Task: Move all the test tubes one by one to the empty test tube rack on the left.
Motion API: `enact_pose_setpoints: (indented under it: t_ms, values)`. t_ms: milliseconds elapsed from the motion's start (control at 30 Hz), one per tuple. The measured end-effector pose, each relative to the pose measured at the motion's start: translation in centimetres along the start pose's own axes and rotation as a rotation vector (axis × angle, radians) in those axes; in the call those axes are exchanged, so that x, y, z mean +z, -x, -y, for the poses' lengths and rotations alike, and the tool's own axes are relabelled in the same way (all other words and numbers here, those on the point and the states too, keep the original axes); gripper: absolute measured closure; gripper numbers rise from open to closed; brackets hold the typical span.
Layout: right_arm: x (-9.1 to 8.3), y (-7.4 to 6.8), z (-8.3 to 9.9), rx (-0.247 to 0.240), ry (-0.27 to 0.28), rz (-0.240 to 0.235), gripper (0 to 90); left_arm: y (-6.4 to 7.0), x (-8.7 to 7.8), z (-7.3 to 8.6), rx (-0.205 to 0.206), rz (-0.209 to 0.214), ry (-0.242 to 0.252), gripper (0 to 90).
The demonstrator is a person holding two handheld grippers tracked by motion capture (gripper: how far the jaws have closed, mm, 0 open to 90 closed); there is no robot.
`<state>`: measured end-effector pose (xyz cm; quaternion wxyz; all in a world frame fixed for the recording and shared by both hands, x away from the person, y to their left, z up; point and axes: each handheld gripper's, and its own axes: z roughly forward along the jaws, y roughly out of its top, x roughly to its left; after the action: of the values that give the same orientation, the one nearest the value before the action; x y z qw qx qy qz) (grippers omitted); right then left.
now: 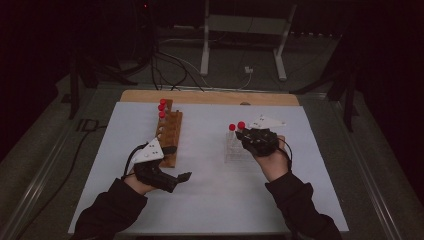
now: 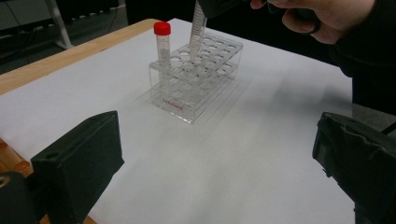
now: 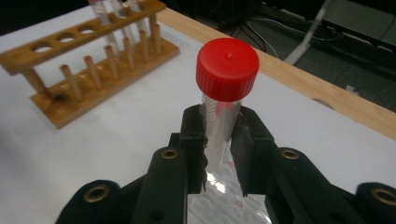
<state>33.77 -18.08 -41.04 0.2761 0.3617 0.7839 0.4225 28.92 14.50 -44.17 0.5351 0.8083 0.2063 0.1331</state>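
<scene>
The right tongs (image 3: 219,154) pinch a clear tube with a red cap (image 3: 227,70). The two black jaws press on the tube just under the cap, one on each side, so it stays straight up and cannot slip. That looks like the best way to hold it, because a tube must go straight down to fit into a round hole.

In the left gripper view the tube's pointed tip hangs right at the holes of the clear plastic rack (image 2: 196,77). I cannot tell if the tip is already inside a hole or just above one. I think the tube is being put into this rack.

One more red-capped tube (image 2: 162,51) already stands upright in a corner hole of the clear rack, close to the held tube.

The left tongs (image 1: 175,181) are spread wide and hold nothing. They wait low over the white surface (image 1: 215,200), near the front end of the wooden rack (image 1: 169,137). They touch no tube.

The wooden rack sits well apart from the clear rack, on the left side of the surface. A few red-capped tubes (image 1: 162,107) stand at its far end. Its near holes look empty. So I think the tubes move from the wooden rack to the clear one, one at a time.
</scene>
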Motion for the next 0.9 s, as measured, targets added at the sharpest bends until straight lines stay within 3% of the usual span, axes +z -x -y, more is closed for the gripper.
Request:
enact_pose_setpoints:
  t_ms: [467, 900]
  values:
    - [-0.2, -2.2, 0.0, -0.034, -0.008, -0.101, 74.9, 0.3, -0.1, -1.2, 0.021, 0.014, 0.005, 2.3]
    - [0.4, -4.9, 2.0, -0.062, -0.047, -0.182, 74.8, 0.8, 0.8, -2.2, 0.044, 0.041, 0.011, 2.6]
